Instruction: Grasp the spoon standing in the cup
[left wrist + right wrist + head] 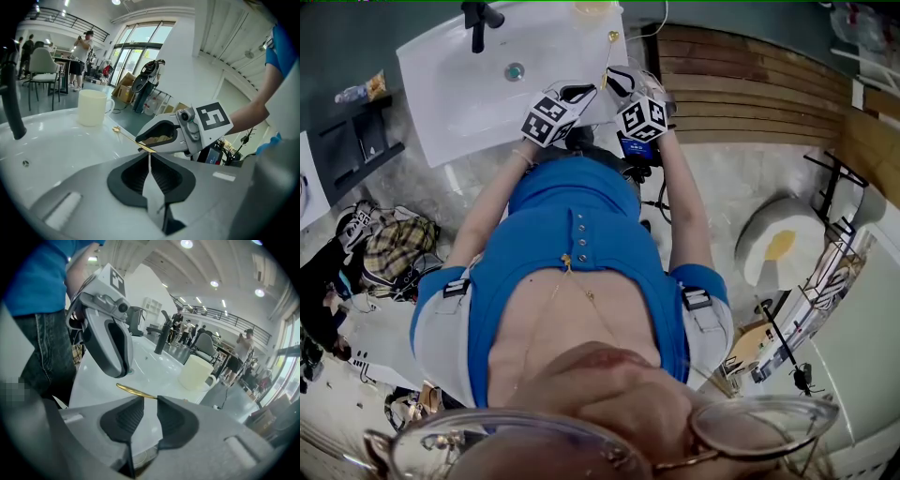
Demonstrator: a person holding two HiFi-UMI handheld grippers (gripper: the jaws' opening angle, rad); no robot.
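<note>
While my left gripper (150, 155) is clenched and my right gripper (149, 399) slightly parted, the spoon (126, 135) is outside the cup (92, 108) (bowl pointing at it), handle end just at my left tips.

Bright light is being cast by round ceiling lamps (214, 283) and tall glazed windows (140, 51); glare is being thrown off the glossy white basin (61, 145), and frame edges are being bent and darkened.
</note>
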